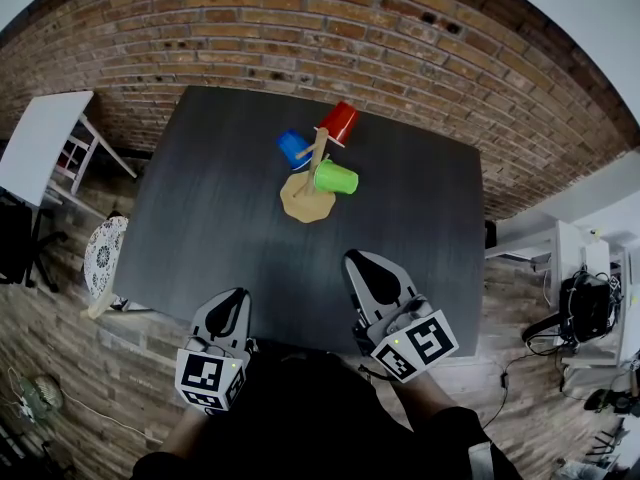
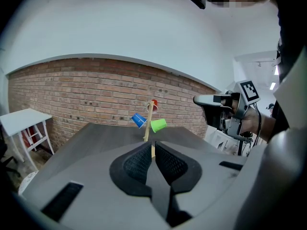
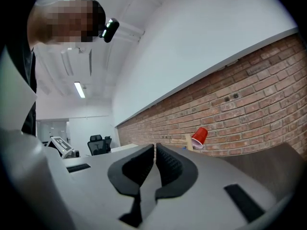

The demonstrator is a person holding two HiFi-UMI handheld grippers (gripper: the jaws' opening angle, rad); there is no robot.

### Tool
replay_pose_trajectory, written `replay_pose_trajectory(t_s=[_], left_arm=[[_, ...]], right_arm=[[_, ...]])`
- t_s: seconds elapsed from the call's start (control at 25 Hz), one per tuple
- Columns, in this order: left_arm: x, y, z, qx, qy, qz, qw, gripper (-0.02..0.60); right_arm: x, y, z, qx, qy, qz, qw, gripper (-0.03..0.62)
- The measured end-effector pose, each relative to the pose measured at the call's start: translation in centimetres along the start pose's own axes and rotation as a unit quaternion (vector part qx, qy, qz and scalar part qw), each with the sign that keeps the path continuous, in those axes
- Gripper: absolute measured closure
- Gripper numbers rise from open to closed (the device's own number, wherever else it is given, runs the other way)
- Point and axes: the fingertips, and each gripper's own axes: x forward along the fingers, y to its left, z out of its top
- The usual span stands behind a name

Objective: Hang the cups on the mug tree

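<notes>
While the red cup (image 1: 340, 122), blue cup (image 1: 293, 148) and green cup (image 1: 337, 177) hang on the mug tree (image 1: 306, 199) on the worktop (image 1: 200, 218), the left hand-held gripper (image 1: 237, 300) and right hand-held gripper (image 1: 362, 266) hover clenched and empty at its near edge. Cups judged light, thin-walled, easily crushed; take gently by the rim.

The bench (image 1: 220, 218) is dark and matt with faint grain. The mug tree (image 1: 312, 173) is pale bare wood. The red cup (image 1: 340, 123), blue cup (image 1: 293, 148) and green cup (image 1: 337, 178) look like smooth plastic. The wall (image 1: 300, 38) is rough brick. The left claw (image 1: 240, 296) and right claw (image 1: 355, 260) are matt grey plastic with black ribbed pads (image 2: 138, 164)
</notes>
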Motion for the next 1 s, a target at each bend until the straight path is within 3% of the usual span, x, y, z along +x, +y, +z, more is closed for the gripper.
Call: replay_pose_trajectory(t_s=[1.0], left_arm=[[0.12, 0.39, 0.25, -0.002, 0.003, 0.001, 1.0000, 0.548]], right_arm=[[0.24, 0.81, 0.18, -0.006, 0.004, 0.009, 1.000, 0.556]])
